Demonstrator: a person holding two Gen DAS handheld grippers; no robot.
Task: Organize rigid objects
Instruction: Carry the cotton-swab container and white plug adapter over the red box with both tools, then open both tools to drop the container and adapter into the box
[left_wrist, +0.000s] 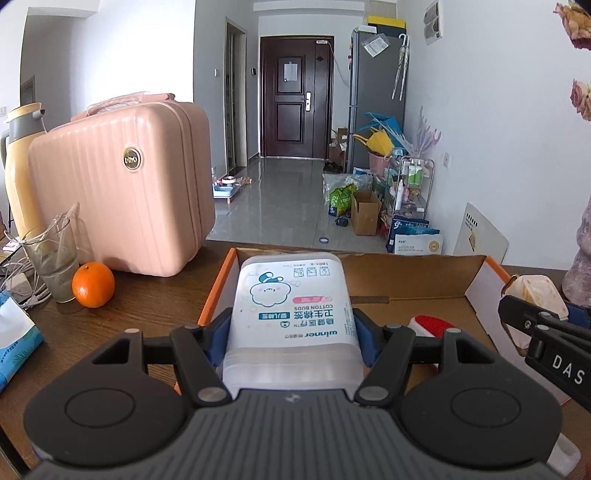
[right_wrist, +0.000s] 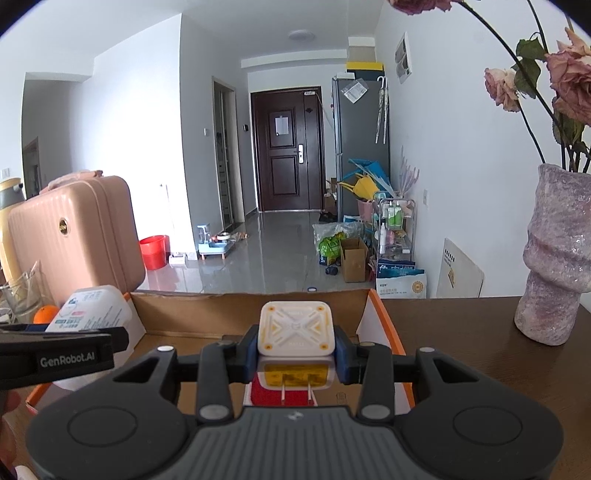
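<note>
My left gripper (left_wrist: 293, 332) is shut on a translucent cotton bud box (left_wrist: 291, 306) with a printed label, held above the left end of an open cardboard box (left_wrist: 406, 269) with orange edges. In the right wrist view my right gripper (right_wrist: 297, 350) is shut on a white and yellow plug adapter (right_wrist: 297, 330), its two prongs pointing back toward the camera, over the same cardboard box (right_wrist: 243, 314). A red and white item (right_wrist: 258, 395) lies on the box floor beneath the adapter. Each gripper shows at the edge of the other's view: the right gripper (left_wrist: 535, 317) and the left gripper (right_wrist: 92, 332).
On the brown table (left_wrist: 147, 306) stand a pink suitcase (left_wrist: 122, 188), a yellow thermos (left_wrist: 22, 155), a glass (left_wrist: 55, 258), an orange (left_wrist: 93, 284), cables and a tissue pack (left_wrist: 14, 332). A mauve vase (right_wrist: 554, 254) with dried roses stands right of the box.
</note>
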